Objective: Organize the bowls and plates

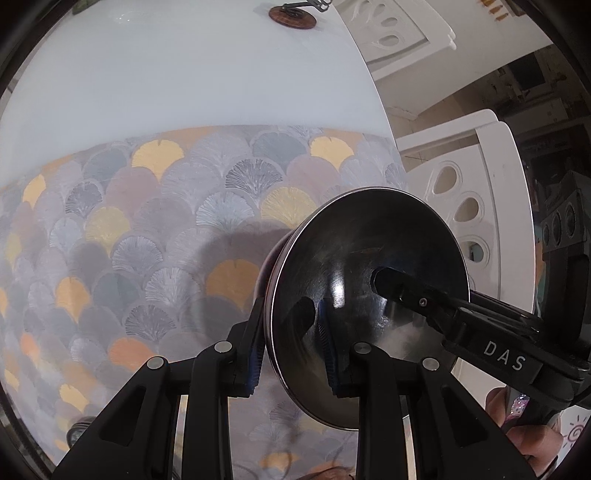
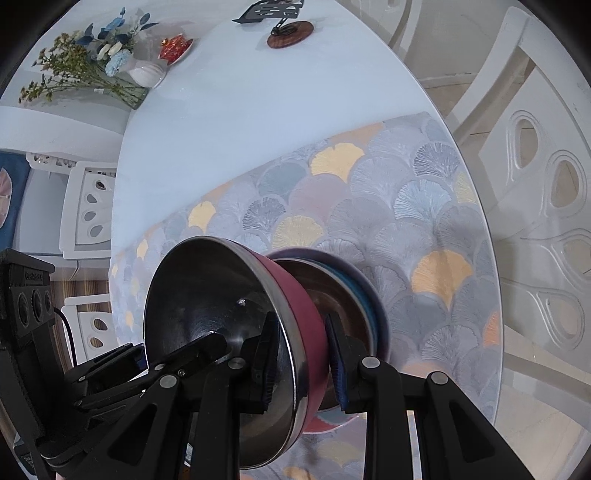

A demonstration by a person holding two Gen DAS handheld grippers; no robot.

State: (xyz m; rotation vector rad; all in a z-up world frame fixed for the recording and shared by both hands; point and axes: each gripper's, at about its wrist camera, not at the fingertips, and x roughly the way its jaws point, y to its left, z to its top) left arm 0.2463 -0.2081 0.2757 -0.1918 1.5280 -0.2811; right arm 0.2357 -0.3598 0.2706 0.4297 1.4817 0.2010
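Left gripper nearly closed, blue pads pinching the rim of the bowl, one finger inside, one outside. Right gripper clamps the same bowl's opposite wall the same way (steel inside, maroon outside). Bowl held tilted on edge, above the mat, mouth toward the left gripper's side. Just behind it in the right view, stacked plates on the mat; whether bowl and plates touch, cannot tell. Mat with fan pattern covers the near part of a round white table. Farther: wooden coaster, flower vase, red dish. White chairs around the table.
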